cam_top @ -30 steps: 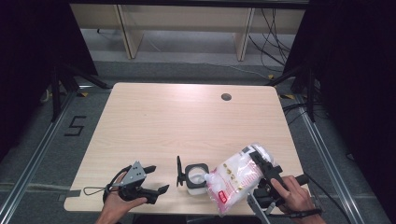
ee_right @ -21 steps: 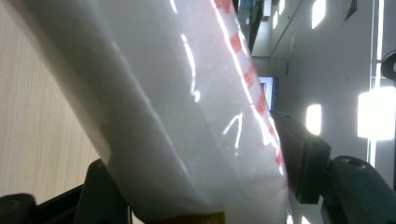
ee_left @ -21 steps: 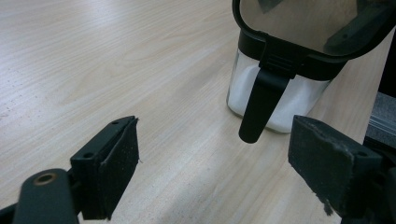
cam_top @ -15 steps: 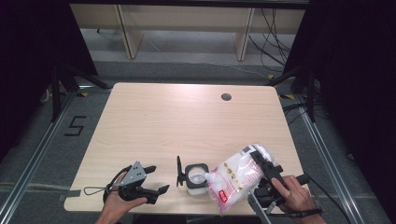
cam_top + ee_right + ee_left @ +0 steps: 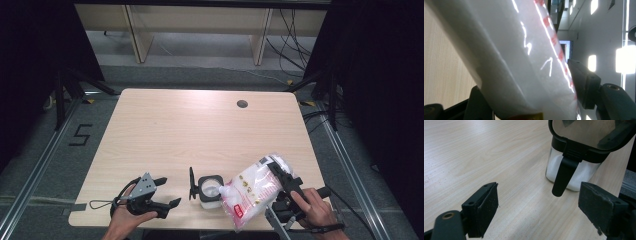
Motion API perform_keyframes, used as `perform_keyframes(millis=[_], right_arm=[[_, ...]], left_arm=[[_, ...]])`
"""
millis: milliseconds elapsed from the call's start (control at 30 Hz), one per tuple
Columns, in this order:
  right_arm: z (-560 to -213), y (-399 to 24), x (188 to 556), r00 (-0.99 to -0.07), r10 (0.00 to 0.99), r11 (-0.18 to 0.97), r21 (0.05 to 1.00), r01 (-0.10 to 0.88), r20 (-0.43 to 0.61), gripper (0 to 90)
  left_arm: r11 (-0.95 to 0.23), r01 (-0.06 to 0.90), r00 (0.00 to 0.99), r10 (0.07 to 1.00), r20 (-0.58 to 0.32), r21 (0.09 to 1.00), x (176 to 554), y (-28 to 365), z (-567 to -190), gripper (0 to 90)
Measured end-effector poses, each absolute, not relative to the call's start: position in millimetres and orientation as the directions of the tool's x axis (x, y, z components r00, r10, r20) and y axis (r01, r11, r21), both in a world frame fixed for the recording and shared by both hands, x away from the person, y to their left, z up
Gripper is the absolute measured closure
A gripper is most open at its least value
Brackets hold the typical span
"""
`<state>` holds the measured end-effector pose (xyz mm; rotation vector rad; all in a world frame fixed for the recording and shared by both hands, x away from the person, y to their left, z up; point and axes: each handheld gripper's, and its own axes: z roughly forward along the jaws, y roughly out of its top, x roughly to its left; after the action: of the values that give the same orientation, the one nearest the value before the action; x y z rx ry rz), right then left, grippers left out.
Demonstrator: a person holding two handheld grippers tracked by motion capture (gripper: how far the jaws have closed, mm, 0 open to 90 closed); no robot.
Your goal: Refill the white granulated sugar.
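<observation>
Pouring looks like the step in hand: right gripper (image 5: 282, 175) pinches a plastic bag (image 5: 250, 187) of white grains, jaws pressed on its far end, bag tipped w/ its mouth over the open jar (image 5: 210, 190) near the table's (image 5: 200, 130) front edge, about mid-width. Judging by the white pile inside, the jar is already part full.

To do it well: keep the bag mouth right over the jar opening, tilt slowly so the grains don't spill past the rim. The hinged lid (image 5: 191, 176) stands up on the jar's left side; don't knock it.

Left gripper (image 5: 162, 192) rests at the front left in the person's hand, jaws spread, nothing between them, aimed at the jar; could steady it if needed.

Count: 1 bag, 1 jar w/ 1 lid, 2 grippers, 1 table.
</observation>
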<state>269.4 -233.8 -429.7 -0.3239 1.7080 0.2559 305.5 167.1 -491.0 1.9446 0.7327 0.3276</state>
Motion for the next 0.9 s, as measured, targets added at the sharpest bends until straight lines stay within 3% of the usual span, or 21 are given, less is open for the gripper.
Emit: perform_keyframes(millis=[33, 133, 367, 900], right_arm=[[-427.8, -233.2, 269.8, -0.127, -0.089, 0.929, -0.037, -0.369, -0.988, 40.8], [-430.6, -235.0, 269.3, -0.152, -0.046, 0.939, 0.009, -0.343, -0.987, 40.9], [-426.1, -233.5, 268.2, -0.128, -0.092, 0.933, -0.040, -0.357, -0.987, 41.0], [-428.2, -236.5, 271.4, -0.158, -0.056, 0.932, 0.005, -0.363, -0.986, 41.4]], left_arm=[[-0.325, 0.350, 0.781, 0.619, -0.082, 0.878, 305.5, 167.1, -491.2, 15.8], [-0.358, 0.336, 0.789, 0.613, -0.053, 0.871, 307.1, 169.4, -490.3, 15.8], [-0.344, 0.344, 0.786, 0.614, -0.068, 0.873, 305.8, 168.6, -490.5, 15.8], [-0.346, 0.343, 0.785, 0.617, -0.064, 0.873, 306.2, 169.0, -490.3, 15.8]])
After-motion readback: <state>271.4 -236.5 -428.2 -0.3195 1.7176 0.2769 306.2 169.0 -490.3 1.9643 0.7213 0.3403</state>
